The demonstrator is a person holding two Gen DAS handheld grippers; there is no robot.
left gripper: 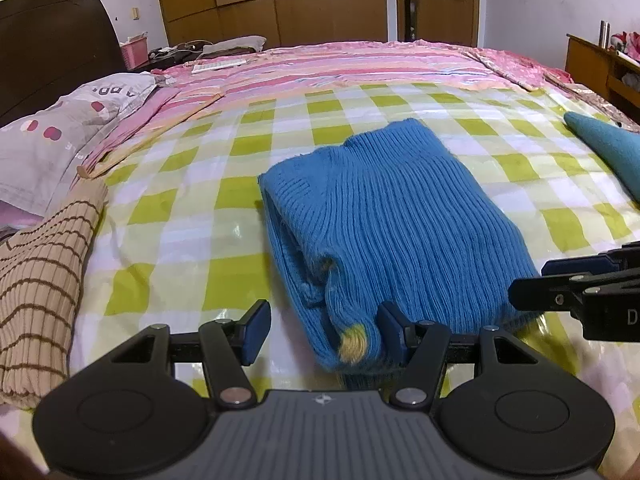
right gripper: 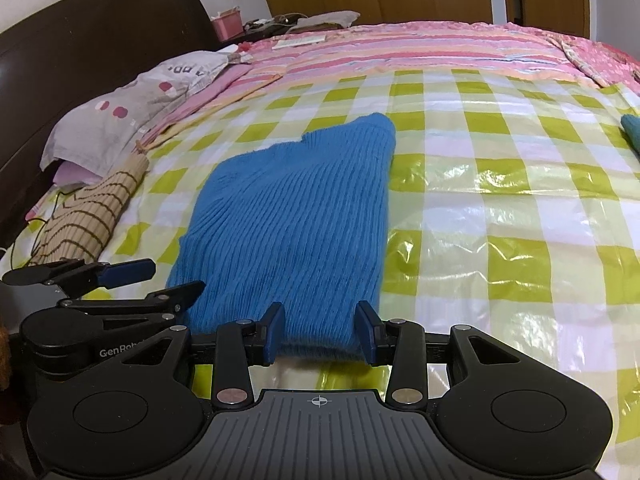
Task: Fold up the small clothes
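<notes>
A folded blue ribbed sweater [left gripper: 400,216] [right gripper: 296,220] lies flat on the green-and-white checked plastic sheet [left gripper: 200,208]. My left gripper [left gripper: 324,334] is open at its near left corner. A yellow-tipped cuff [left gripper: 354,346] lies between the fingers, close to the right pad, and is not pinched. My right gripper [right gripper: 320,332] straddles the near hem. The knit lies flat between its pads, which stand apart. Each gripper shows at the edge of the other's view: the right gripper [left gripper: 536,284], the left gripper [right gripper: 160,282].
A beige garment with brown stripes [left gripper: 40,280] [right gripper: 88,216] lies to the left, near a grey patterned pillow [left gripper: 52,136]. A teal garment [left gripper: 612,152] lies at the right. A pink striped quilt [left gripper: 340,64] covers the far bed, and a dark headboard [right gripper: 100,36] stands behind.
</notes>
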